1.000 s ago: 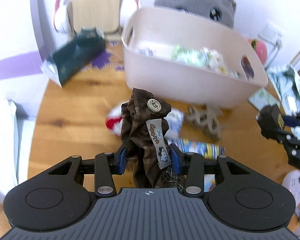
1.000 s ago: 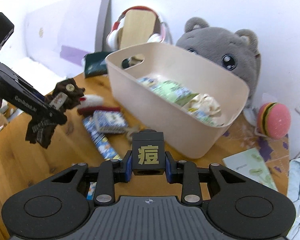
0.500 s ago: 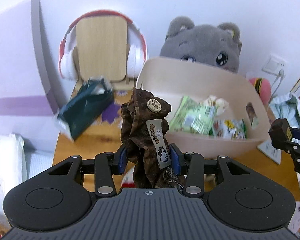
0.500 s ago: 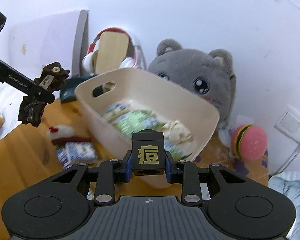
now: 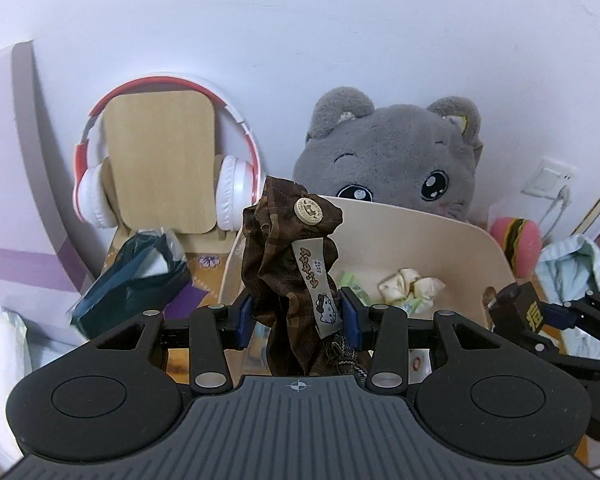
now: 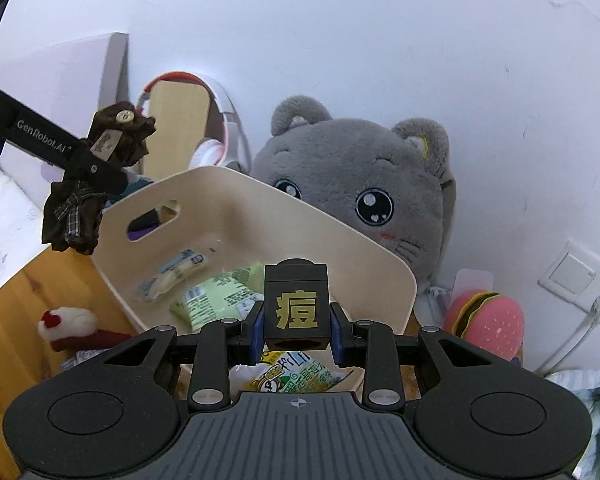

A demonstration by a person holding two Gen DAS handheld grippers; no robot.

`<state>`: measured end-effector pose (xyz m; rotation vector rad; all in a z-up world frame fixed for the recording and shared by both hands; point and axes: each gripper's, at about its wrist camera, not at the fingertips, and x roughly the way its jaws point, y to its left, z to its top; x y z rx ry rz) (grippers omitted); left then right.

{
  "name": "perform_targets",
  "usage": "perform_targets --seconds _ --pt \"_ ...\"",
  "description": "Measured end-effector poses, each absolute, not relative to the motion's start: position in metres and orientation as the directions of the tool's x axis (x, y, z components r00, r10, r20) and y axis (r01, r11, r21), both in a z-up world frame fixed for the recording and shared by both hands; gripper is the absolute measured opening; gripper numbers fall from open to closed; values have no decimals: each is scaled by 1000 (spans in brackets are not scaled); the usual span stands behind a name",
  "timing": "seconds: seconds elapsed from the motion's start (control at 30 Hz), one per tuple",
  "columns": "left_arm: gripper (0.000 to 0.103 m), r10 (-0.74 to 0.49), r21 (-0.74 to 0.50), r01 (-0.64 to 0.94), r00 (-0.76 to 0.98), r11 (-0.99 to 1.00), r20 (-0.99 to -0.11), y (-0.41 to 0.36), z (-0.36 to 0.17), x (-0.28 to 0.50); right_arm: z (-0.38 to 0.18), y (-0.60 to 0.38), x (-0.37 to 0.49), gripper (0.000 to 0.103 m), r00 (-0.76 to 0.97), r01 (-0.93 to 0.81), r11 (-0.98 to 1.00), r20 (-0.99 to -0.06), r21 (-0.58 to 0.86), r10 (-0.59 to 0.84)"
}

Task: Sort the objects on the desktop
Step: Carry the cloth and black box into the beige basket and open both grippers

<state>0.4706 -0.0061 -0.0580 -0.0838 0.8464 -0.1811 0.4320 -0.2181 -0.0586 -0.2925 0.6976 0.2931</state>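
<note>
My left gripper [image 5: 296,316] is shut on a brown plaid fabric pouch [image 5: 288,256] with a wooden button and a Hello Kitty tag. It holds the pouch in the air at the left end of the beige bin [image 5: 440,232]. My right gripper [image 6: 296,330] is shut on a black block [image 6: 296,304] with a gold character, raised over the bin's [image 6: 220,188] near rim. The bin holds several snack packets [image 6: 216,296]. The pouch [image 6: 100,160] also shows in the right wrist view, and the block [image 5: 520,312] in the left wrist view.
A grey plush cat [image 6: 360,184] sits behind the bin. Red-and-white headphones [image 5: 100,184] hang on a wooden stand beside a dark bag [image 5: 132,280]. A burger toy [image 6: 484,320] lies at the right. A red-and-white plush [image 6: 68,324] lies on the wooden desk [image 6: 24,292].
Both grippers have risen from above the desk and moved toward the bin, each keeping hold of its object. The block is now over the bin's rim.
</note>
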Motion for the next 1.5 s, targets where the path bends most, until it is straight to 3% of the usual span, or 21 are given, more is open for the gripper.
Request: perform_targets --seconds 0.4,0.73,0.87,0.9,0.97,1.03,1.07,1.2,1.3,1.5 --pt "44 -129 -61 139 559 988 -819 -36 -108 505 -95 -222 460 30 663 -287 948 -744 -141 90" --pt "45 -113 -27 168 526 985 -843 -38 -125 511 -110 -207 467 30 628 -302 932 -778 -201 36" --pt "58 -132 -50 166 526 985 -841 -34 -124 509 -113 -202 468 30 625 -280 937 -780 -209 12" --pt "63 -134 -53 165 527 985 -839 -33 -122 508 -113 -201 468 40 627 -270 939 -779 -215 2" --pt "69 -141 -59 168 532 984 -835 -31 -119 506 -111 -202 466 46 634 -252 944 -774 -211 -3" --pt "73 -147 -62 171 540 983 -829 -29 -115 502 -107 -204 462 73 644 -235 950 -765 -204 -5" --pt "74 -150 -65 173 543 983 -826 -27 -113 501 -105 -204 459 77 651 -228 951 -759 -209 -11" --pt "77 -156 -59 191 548 980 -822 -21 -105 495 -100 -202 447 80 666 -220 948 -746 -228 -26" --pt "80 -173 -58 216 565 975 -807 -14 -98 487 -94 -201 436 91 680 -207 951 -733 -230 -30" --pt "87 -222 -94 245 571 965 -790 6 -89 469 -77 -197 406 101 715 -182 960 -699 -213 -20"
